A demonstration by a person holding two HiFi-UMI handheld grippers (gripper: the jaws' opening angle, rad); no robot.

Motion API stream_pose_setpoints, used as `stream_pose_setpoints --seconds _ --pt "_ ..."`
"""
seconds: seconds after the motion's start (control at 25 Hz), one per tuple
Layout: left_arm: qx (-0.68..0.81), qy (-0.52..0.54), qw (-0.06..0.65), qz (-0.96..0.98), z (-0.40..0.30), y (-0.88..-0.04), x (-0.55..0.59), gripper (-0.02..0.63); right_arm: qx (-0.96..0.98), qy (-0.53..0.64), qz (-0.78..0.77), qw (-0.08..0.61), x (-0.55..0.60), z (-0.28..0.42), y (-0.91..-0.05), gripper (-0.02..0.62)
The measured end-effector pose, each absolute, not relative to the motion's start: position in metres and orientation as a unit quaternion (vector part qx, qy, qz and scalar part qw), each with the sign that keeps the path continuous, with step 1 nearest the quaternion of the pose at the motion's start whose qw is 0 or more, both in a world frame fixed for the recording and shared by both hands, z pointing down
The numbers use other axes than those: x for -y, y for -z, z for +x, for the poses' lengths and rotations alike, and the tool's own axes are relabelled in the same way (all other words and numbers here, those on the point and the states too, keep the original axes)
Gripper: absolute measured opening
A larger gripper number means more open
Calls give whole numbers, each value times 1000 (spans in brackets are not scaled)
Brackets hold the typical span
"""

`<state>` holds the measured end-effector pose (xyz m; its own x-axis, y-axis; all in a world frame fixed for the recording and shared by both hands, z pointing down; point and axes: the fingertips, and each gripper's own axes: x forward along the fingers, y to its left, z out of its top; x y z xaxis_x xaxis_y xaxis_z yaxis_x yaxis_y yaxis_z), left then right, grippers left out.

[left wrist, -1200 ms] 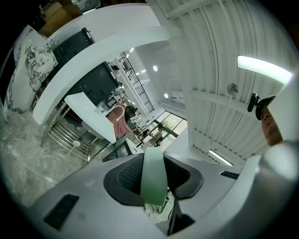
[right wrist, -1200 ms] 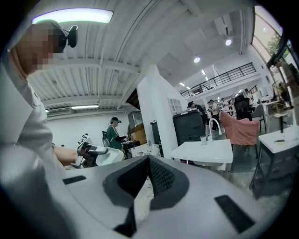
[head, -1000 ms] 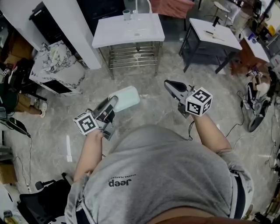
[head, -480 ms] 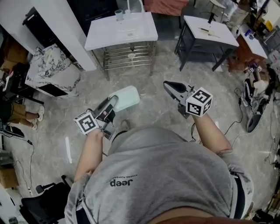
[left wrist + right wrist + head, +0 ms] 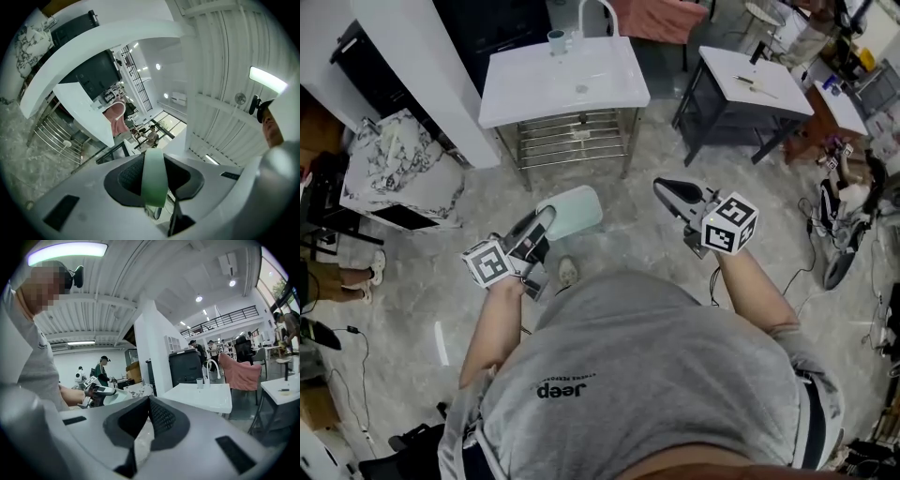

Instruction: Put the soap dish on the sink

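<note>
In the head view, your grey-shirted torso hides the floor nearest you. The left gripper (image 5: pixel 542 223) covers the near end of the pale green soap dish (image 5: pixel 574 210), which it pinches. The dish hangs over the grey marbled floor (image 5: pixel 623 192), short of the white sink (image 5: pixel 534 94), with its long axis pointing toward it.

In the left gripper view, you see only the dish's thin edge between the pads.

In the right gripper view, the right gripper (image 5: pixel 149 400) has its jaws pressed together on nothing, facing the sink.

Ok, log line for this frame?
phase: pre-placement | left hand-held gripper: shut on soap dish | right hand-held gripper: shut, empty | sink: ahead, dish not yet on it
</note>
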<state>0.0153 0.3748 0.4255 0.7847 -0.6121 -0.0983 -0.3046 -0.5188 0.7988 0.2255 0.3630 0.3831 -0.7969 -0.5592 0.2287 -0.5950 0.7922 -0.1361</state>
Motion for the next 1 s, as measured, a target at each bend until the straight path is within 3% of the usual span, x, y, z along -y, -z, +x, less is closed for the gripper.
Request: stream_pose_setpoints --seconds 0.56,1.0 --pt "267 174 397 861 -125 -408 -161 103 947 -96 294 84 -150 79 -365 54" --pt "323 181 409 834 -151 -431 -79 103 957 -121 245 95 -38 59 -393 54"
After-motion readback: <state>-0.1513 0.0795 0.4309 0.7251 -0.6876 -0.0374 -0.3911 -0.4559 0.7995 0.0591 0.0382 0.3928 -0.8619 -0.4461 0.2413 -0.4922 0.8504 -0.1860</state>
